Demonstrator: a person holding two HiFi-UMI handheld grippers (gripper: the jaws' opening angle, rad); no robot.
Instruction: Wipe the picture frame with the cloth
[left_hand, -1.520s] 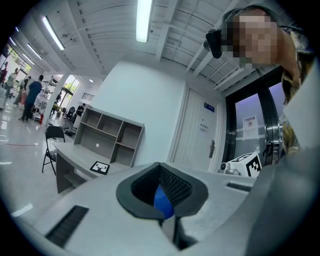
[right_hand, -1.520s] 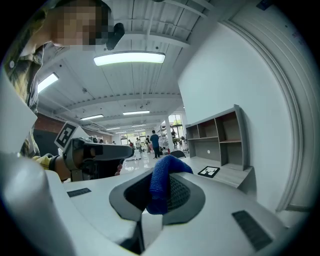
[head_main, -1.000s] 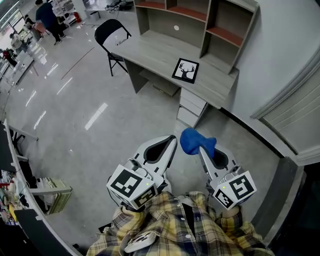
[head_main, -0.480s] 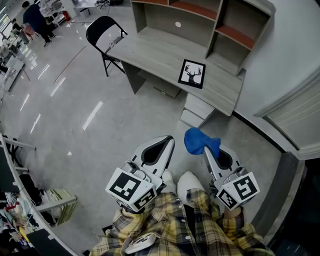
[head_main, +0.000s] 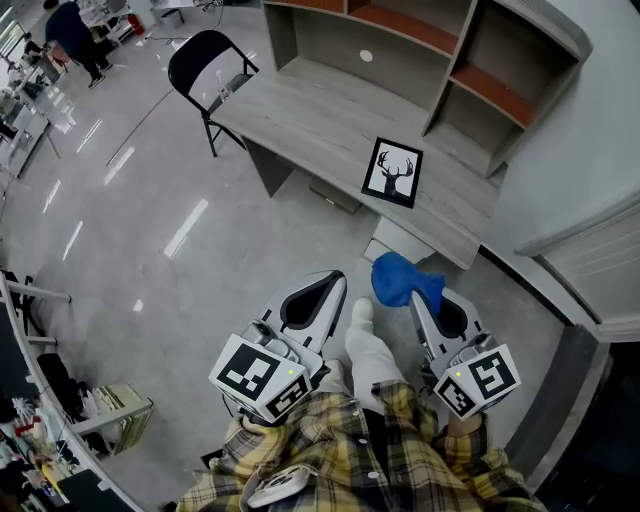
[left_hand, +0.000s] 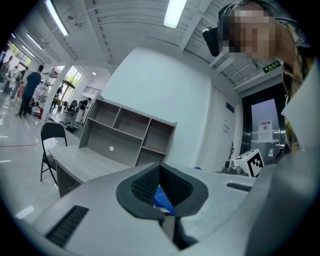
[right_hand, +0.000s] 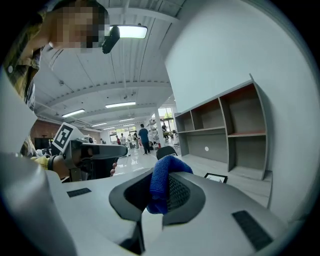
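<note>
Right gripper view: fingers (right_hand: 186, 196) clamp cloth (right_hand: 160, 181).

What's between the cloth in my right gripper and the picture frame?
In the head view, only bare desk top and the drawer unit below its edge separate the cloth from the picture frame.

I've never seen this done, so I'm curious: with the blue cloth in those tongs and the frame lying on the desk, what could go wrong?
The cloth, bunched in the right tongs, could slip out under rubbing. The picture frame lies flat and loose on the desk, near its front edge; the left tongs are shut and empty, so a wipe might slide it off.
</note>
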